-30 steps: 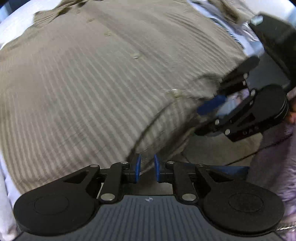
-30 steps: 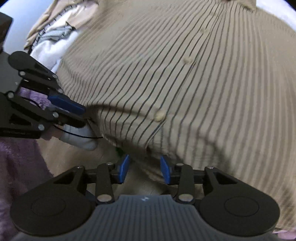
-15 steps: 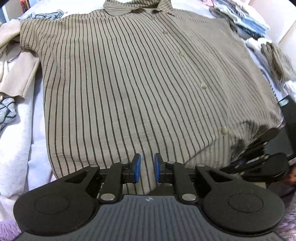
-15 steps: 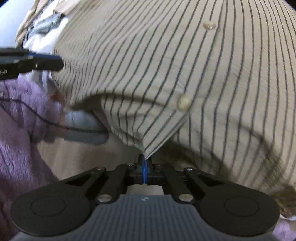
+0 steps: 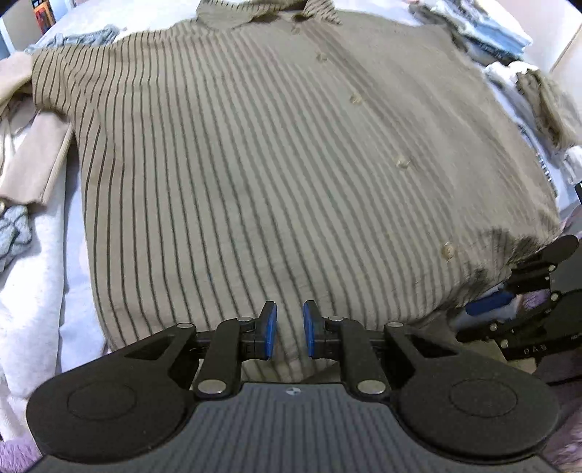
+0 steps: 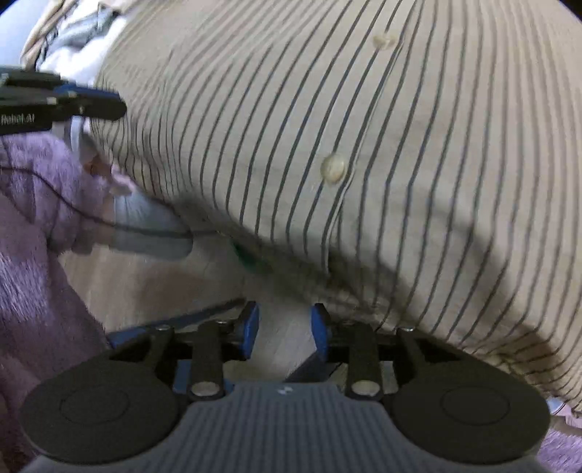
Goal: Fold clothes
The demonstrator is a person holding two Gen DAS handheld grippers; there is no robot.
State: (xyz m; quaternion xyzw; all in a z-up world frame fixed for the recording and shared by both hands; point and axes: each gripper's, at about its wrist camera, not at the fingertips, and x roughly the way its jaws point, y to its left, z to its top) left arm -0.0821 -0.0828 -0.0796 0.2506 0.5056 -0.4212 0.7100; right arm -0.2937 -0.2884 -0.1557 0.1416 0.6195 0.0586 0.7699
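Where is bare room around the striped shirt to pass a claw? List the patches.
Free: the white sheet strip left of the striped shirt, before the white fleece; the pale surface below the hem. Crowded: beige garment by the left sleeve, folded stack and crumpled garment along the right.

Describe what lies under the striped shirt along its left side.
A beige garment and a white one stick out from beneath the striped shirt, with a grey patterned piece beside them. How far they run underneath is hidden by the shirt.
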